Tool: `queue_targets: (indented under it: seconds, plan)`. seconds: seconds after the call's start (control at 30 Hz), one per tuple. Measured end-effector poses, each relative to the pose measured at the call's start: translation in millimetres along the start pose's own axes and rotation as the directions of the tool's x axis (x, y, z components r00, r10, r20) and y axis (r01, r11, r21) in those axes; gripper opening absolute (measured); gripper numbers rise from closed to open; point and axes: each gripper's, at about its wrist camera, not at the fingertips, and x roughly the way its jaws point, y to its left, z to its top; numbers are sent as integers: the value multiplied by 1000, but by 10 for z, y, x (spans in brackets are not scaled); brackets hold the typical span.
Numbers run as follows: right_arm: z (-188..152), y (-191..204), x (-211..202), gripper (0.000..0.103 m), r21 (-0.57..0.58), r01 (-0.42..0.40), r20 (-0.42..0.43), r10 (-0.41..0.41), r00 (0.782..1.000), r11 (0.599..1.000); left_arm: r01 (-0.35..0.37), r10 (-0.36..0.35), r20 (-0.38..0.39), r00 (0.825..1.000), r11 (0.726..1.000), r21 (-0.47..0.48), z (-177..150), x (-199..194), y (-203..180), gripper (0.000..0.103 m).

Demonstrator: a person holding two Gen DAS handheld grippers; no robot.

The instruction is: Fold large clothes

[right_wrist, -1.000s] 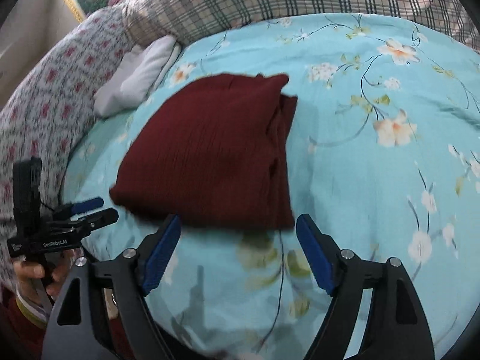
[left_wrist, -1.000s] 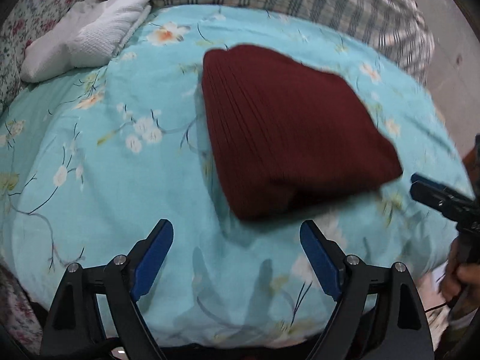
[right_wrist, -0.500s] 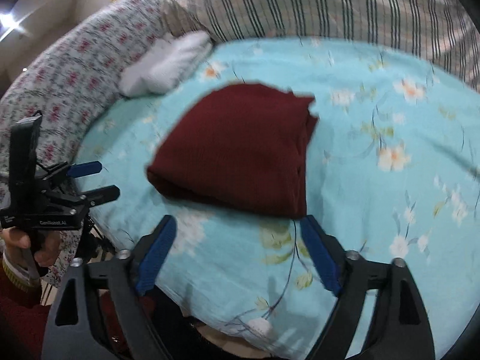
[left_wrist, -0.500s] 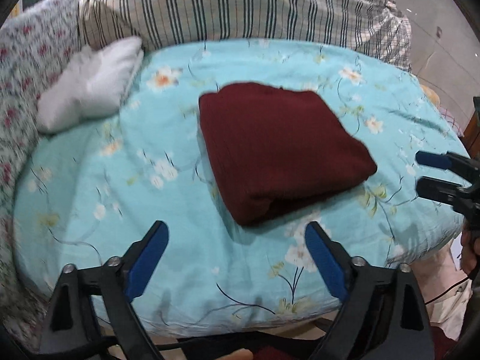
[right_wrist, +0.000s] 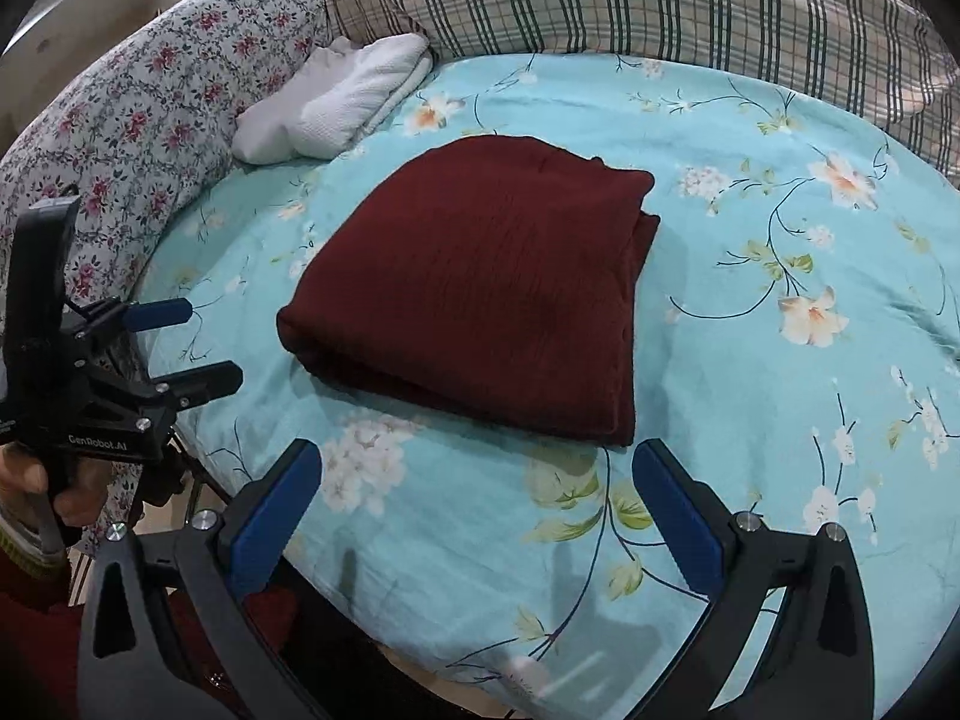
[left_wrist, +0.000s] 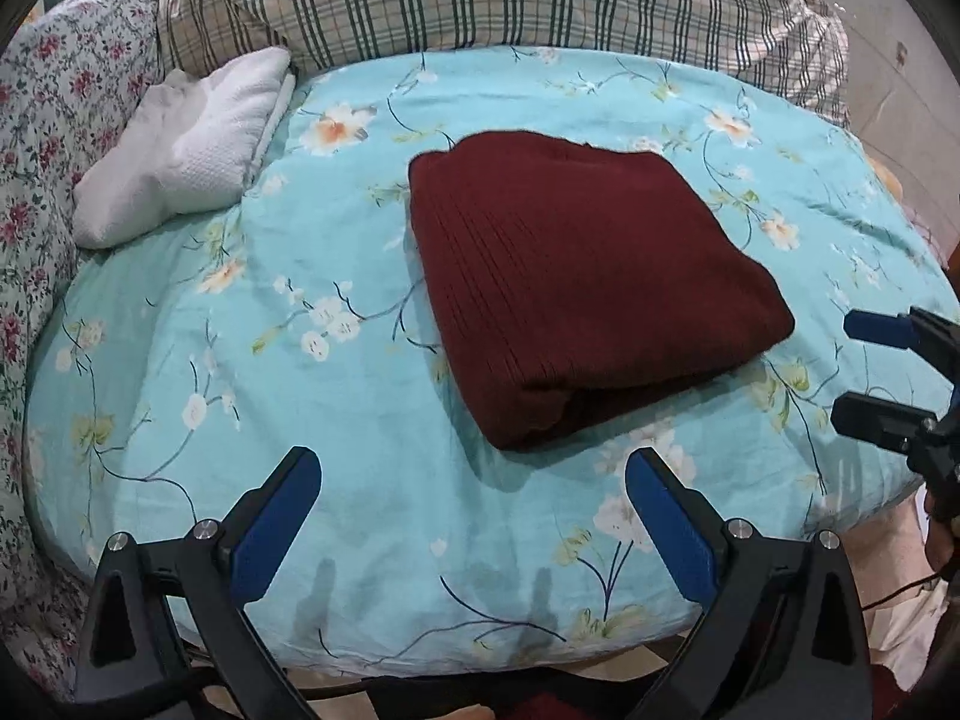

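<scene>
Both tools pulled back from the bed (left_wrist: 180,396), left tool (left_wrist: 474,510) and right tool (right_wrist: 477,495) spread apart, empty, maroon sweater (left_wrist: 576,276) folded into a thick, neat rectangle.

Holding left gripper (left_wrist: 471,519) and right gripper (right_wrist: 477,516) side by side, jaws spread wide, gripping nothing; both hovering level.

Dark red ribbed sweater (left_wrist: 576,276), folded into a compact, roughly rectangular bundle of several layers. Lies flat on the turquoise flowered bedspread (left_wrist: 240,372), near the middle. Rounded fold edge faces the front; stacked layer edges show along the right side in the right wrist view. Nothing touches it.
</scene>
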Motion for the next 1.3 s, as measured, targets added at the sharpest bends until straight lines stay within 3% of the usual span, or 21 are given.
queue_targets:
  seconds: [0.57,1.3]
  plan:
    - [129,-71,26,103,24,-12,10,12,1000,1000,-15,16,66,998,1000,-4,164,-100,-66,102]
    - [185,-39,35,103,17,-15,14,15,1000,1000,-26,27,71,997,1000,-16,194,-91,-4,102]
